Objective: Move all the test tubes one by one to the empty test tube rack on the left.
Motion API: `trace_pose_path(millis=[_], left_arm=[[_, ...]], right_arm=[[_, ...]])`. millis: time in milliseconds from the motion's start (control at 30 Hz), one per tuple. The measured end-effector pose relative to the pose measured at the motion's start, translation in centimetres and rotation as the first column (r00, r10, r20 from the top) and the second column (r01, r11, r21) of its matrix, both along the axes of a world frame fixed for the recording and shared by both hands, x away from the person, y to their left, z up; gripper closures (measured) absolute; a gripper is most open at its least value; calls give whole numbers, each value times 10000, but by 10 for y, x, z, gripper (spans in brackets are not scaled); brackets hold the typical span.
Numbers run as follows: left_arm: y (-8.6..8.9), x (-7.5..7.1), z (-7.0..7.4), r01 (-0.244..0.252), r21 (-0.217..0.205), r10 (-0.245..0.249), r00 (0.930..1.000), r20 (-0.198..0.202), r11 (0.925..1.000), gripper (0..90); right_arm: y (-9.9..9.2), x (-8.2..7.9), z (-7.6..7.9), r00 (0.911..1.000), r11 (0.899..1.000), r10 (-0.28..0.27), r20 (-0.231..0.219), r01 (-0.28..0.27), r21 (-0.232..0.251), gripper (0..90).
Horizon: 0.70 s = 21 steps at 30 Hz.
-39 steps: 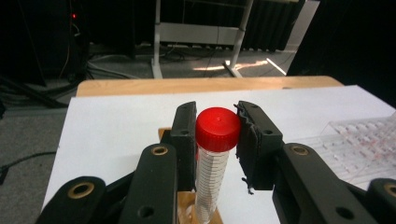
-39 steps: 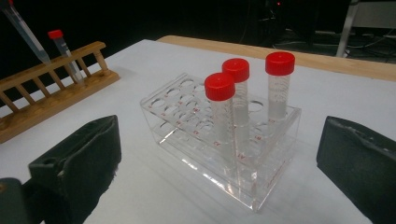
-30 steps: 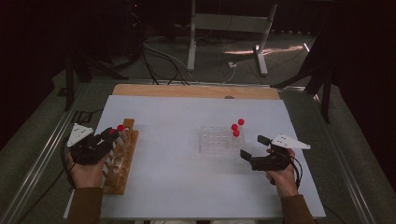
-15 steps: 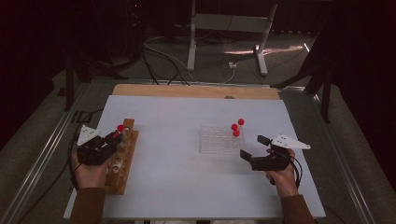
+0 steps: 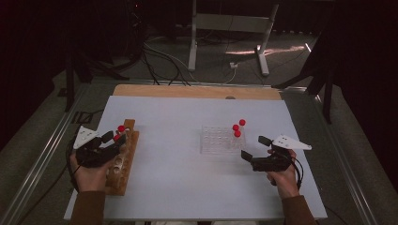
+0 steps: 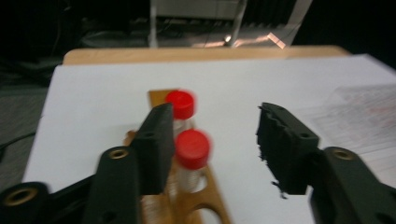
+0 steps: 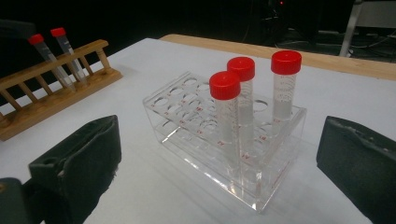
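Observation:
A wooden rack lies at the table's left and holds two red-capped tubes, both upright at its far end. My left gripper hovers over that end. In the left gripper view its jaws have just been opening: the nearer tube stands in the wooden rack between them, close beside the left jaw, with a wide gap to the right jaw. A clear plastic rack at centre right carries three red-capped tubes. My right gripper rests just in front of it, open, nothing between its jaws.
A bare wooden strip runs along the table's far edge. Beyond it are cables and a metal stand on the dark floor. A white sheet covers the table between the two racks.
My left gripper drew back slightly toward the person and its jaws parted, letting go of the tube now standing in the wooden rack. The right gripper stayed put.

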<state>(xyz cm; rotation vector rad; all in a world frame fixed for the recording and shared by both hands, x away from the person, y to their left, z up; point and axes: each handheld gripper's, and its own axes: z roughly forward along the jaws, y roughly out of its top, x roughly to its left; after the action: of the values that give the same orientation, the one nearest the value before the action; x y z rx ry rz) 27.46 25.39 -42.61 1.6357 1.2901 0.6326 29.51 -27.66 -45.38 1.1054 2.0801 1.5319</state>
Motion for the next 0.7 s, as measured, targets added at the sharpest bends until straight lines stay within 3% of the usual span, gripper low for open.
trace_pose_path(millis=[33, 67, 167, 267, 367, 600, 700], left_arm=[[-2, -2, 1, 4, -88, -3, 9999, 117, 10000, 457], [-4, -4, 3, 2, -91, 0, 9998, 224, 10000, 382], [-10, -8, 8, 130, -249, -117, 9986, 520, 9996, 280], [-17, -12, 12, 301, -699, -242, 9963, 827, 9971, 255], [-25, -14, 17, 429, -589, -370, 9945, 985, 9973, 182], [-35, -19, 18, 741, -818, -616, 9873, 1466, 9939, 123], [-38, -19, 17, 905, -923, -751, 9846, 1581, 9916, 20]], right_arm=[[0, 0, 0, 10000, 10000, 0, 0, 0, 0, 0], [0, 0, 0, 10000, 10000, 14, 18, -14, -25, 0], [1, 0, 0, 10000, 10000, -11, 6, 11, -35, 0], [1, 0, -1, 10000, 10000, -40, -15, 40, -22, 0], [1, 0, -1, 10000, 10000, -49, -60, 50, 38, 0], [5, 2, -3, 9999, 9999, -152, -67, 152, -6, 5], [9, 7, -5, 9994, 9994, -345, 15, 345, -64, 36]])
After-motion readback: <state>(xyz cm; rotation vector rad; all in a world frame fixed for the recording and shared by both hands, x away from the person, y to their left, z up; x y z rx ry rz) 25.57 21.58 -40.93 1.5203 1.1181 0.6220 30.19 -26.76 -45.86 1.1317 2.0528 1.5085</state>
